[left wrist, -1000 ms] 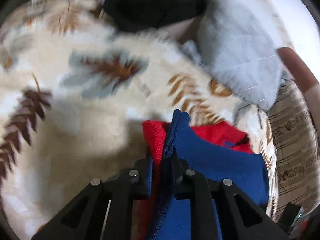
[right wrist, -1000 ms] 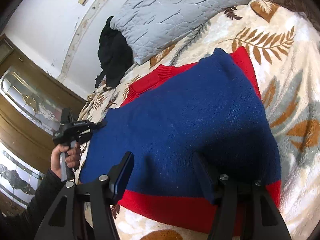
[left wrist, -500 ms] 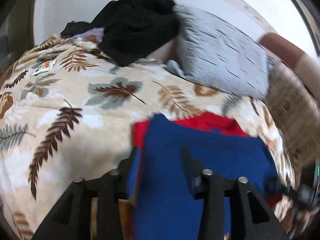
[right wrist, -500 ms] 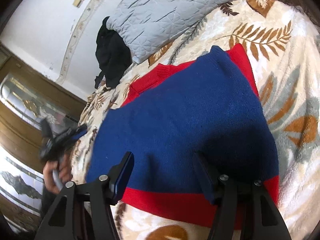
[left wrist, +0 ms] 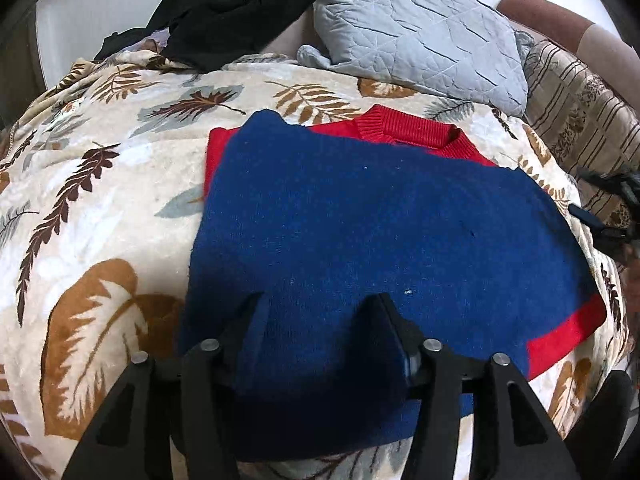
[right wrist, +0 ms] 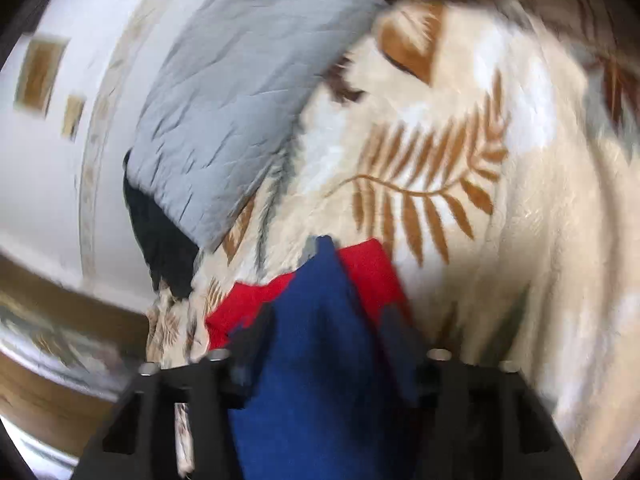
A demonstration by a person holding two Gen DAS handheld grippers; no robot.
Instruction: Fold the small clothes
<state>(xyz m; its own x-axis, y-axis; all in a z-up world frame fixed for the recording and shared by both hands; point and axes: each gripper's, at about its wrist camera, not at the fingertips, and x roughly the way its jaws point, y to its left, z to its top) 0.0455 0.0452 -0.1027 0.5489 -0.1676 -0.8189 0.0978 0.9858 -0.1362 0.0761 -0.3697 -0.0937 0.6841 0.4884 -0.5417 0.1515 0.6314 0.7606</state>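
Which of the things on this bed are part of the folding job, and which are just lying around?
Part of the job:
- blue and red sweater, lying flat on the bed
- left gripper, opening above it
- right gripper, closing, sweater between its fingers

Just lying about:
- grey quilted pillow
- black garment
- leaf-print blanket underneath

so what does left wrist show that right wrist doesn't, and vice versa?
Left wrist only: the sweater's red ribbed collar, the striped cushion, the right gripper at the frame's right edge, and the left gripper, jaws opening over flat blue knit, pinching nothing.

Right wrist only: wall plaques, wood trim, and the right gripper, jaws closing with a raised blue fold between them.

Both: the sweater, leaf-print blanket, grey pillow, black garment.
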